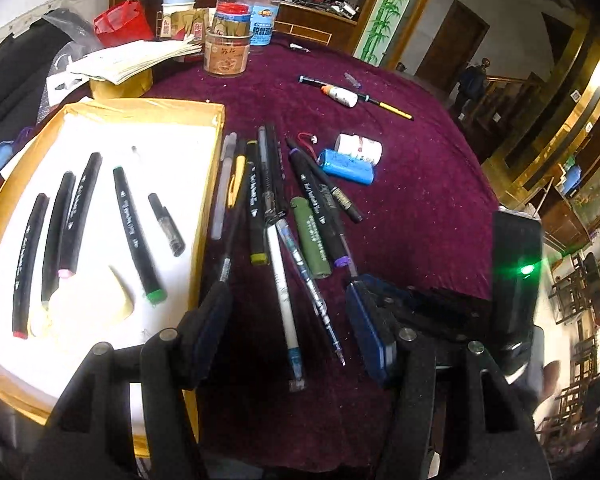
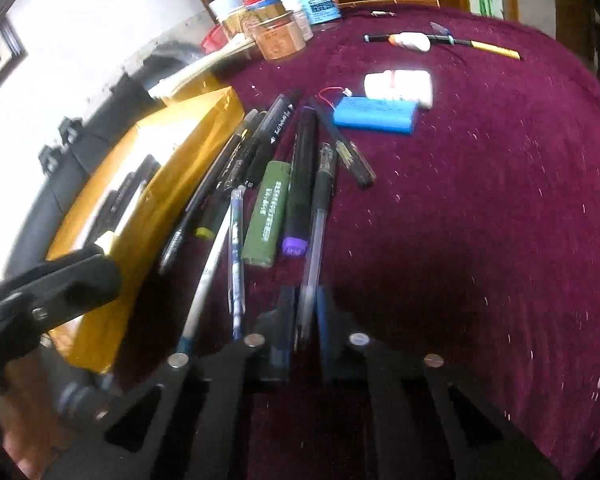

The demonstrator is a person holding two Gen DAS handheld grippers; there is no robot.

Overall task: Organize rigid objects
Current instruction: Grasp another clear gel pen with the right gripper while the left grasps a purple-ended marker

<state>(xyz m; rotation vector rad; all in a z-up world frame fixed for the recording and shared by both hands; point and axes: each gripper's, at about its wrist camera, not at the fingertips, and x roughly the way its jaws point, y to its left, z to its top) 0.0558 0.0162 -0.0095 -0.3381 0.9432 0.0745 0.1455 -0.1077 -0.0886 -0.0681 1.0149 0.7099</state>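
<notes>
A yellow box point(image 1: 140, 106) with a white lining holds several black markers point(image 1: 134, 236). To its right, a pile of pens point(image 1: 260, 200) and a green lighter point(image 1: 310, 240) lie on the maroon cloth. My left gripper point(image 1: 288, 328) hangs open over the near end of the pile, with a white pen point(image 1: 282, 300) and a blue-printed clear pen between its spread fingers, untouched. My right gripper point(image 2: 305, 328) is shut on the near end of a clear pen point(image 2: 318, 216), which lies beside a purple-capped marker point(image 2: 300, 184) and the lighter point(image 2: 267, 216).
A blue battery pack point(image 1: 346, 166) and a white bottle point(image 1: 360, 148) lie behind the pile. Farther back are a glue bottle across a pen point(image 1: 340, 94), jars point(image 1: 226, 54) and stacked papers point(image 1: 132, 60). The round table's edge curves along the right.
</notes>
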